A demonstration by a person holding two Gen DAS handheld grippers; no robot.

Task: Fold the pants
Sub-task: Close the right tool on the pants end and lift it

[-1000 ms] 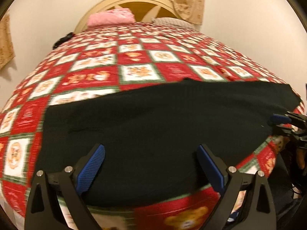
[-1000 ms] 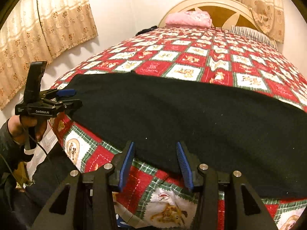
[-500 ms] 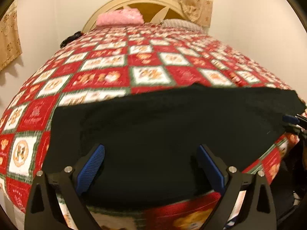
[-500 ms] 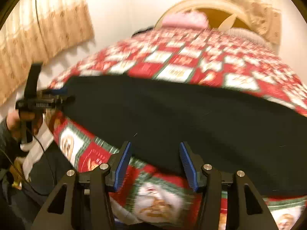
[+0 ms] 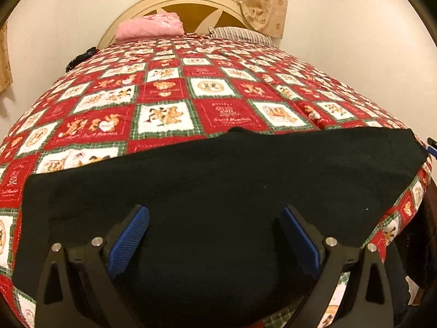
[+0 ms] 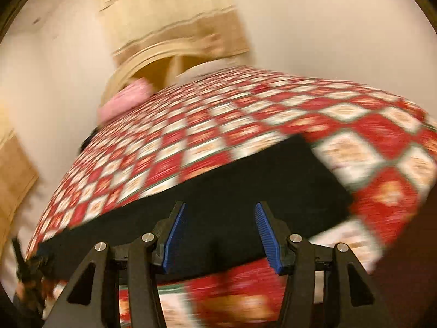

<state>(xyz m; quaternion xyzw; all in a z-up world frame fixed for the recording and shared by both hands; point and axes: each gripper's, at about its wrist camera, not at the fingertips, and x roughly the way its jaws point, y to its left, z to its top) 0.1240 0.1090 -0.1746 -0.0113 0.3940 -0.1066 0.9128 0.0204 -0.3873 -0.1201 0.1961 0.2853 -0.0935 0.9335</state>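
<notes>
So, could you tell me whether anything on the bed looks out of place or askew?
Nothing stands out: the black pants lie flat across the quilt, and both tools are open above them.

A bed (image 5: 191, 93) covered by a red, white and green patchwork quilt (teddy-bear squares) carries black pants (image 5: 218, 191) spread flat along its near edge. At the headboard end lie a folded pink cloth (image 5: 148, 27) and a striped pillow (image 5: 240, 34).

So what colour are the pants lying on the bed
Black, plain with no pattern. The pants show best in the left wrist view, spread across the red checked quilt.
</notes>
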